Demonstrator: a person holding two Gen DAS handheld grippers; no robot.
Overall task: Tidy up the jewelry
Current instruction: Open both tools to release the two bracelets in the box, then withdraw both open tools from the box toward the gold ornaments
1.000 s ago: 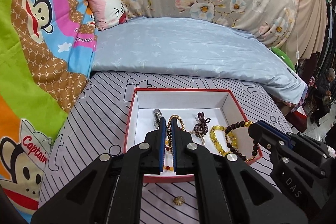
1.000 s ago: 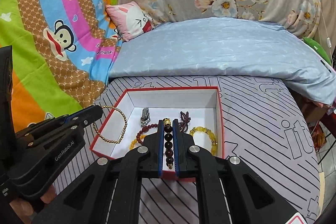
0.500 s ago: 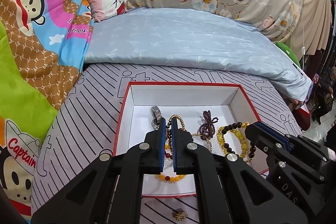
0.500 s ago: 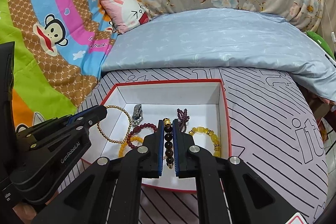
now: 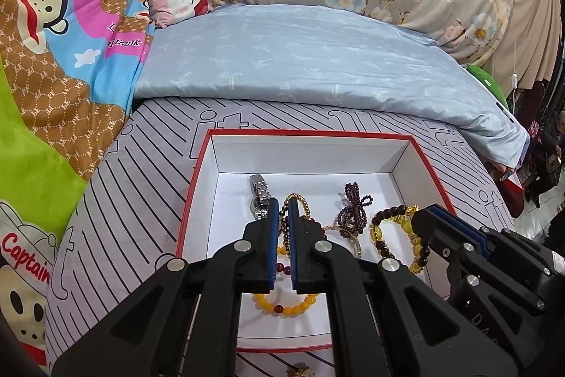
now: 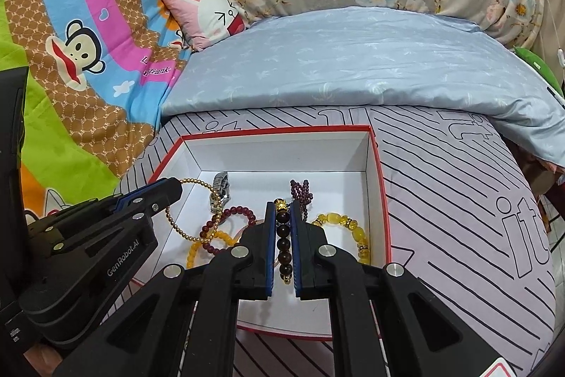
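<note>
The dark wooden bead bracelet point(image 6: 283, 244) is light, limp and slippery on its cord, best pinched across several beads; the right hand-held gripper point(image 6: 283, 241) grasps it so, angled down over the red-rimmed box point(image 6: 383, 200). The left hand-held gripper point(image 5: 283, 228), at its 9 o'clock, clenches the gold bead bracelet point(image 6: 183, 228) above the box floor.
</note>
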